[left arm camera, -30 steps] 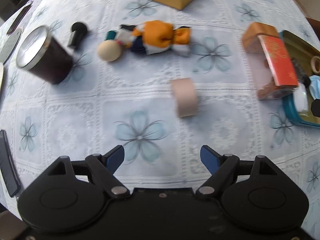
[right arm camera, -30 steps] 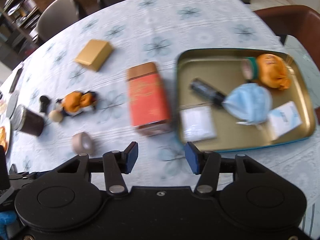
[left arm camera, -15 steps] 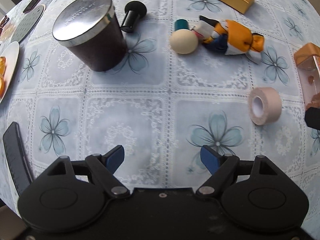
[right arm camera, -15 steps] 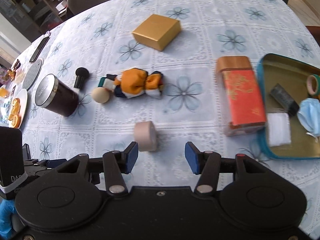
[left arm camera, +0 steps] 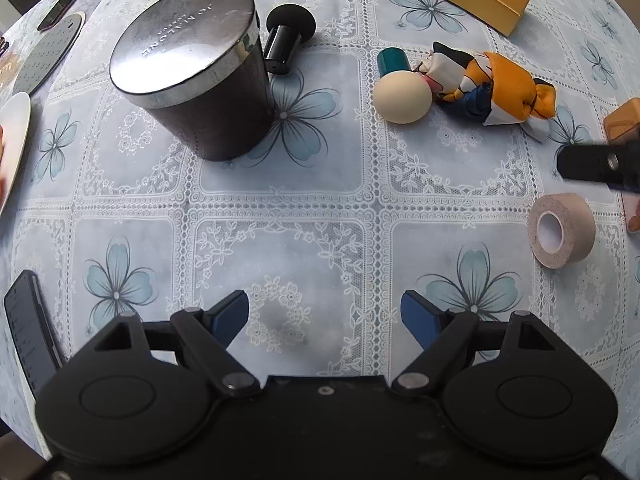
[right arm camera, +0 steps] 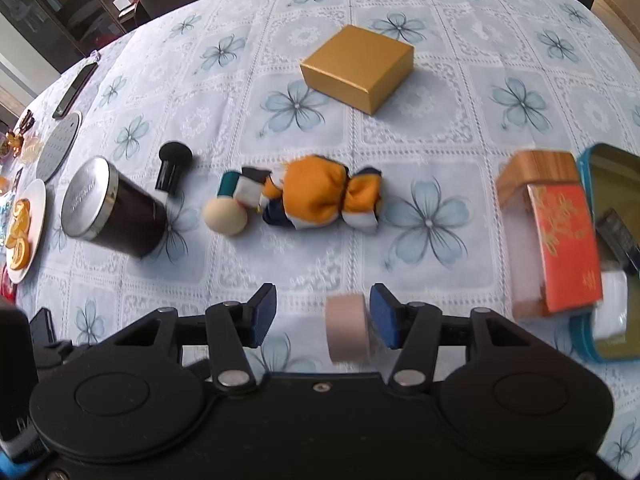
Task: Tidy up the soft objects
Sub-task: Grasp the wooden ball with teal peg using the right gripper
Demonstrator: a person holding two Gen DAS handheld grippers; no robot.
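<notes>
An orange cloth doll with a cream ball head lies on the flowered tablecloth; it also shows in the left wrist view. A beige tape roll stands on edge between my right gripper's open jaws, close to the right pad. My right gripper is open and low over the cloth; one of its fingers reaches into the left wrist view above the tape roll. My left gripper is open and empty over bare cloth.
A dark lidded tin, a black brush and a gold box stand around the doll. A red tea box lies beside a teal tray at the right. A plate and phones sit at the left edge.
My right gripper has swung left from the tray and come down until the tape roll sits between its jaws. My left gripper has turned left and moved closer to the tin.
</notes>
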